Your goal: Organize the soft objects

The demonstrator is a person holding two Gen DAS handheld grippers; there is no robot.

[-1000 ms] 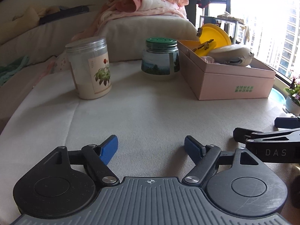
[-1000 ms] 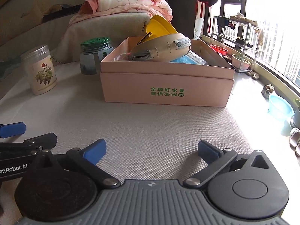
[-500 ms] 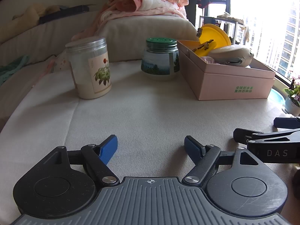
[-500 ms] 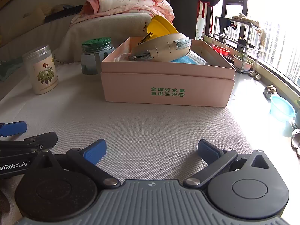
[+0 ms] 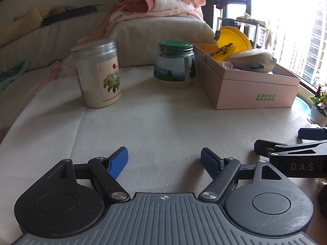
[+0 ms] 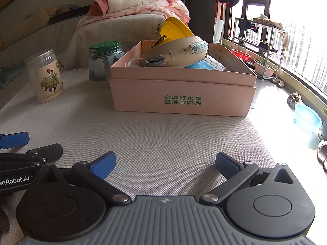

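Keeping both grippers, left (image 5: 164,159) and right (image 6: 165,162), released and empty, I face the far pink box (image 6: 181,94) holding a beige pouch (image 6: 175,51).

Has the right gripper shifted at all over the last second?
Barely. In the right wrist view the pink box keeps almost the same place, drifting only slightly downward, so the right gripper has tilted up a touch.
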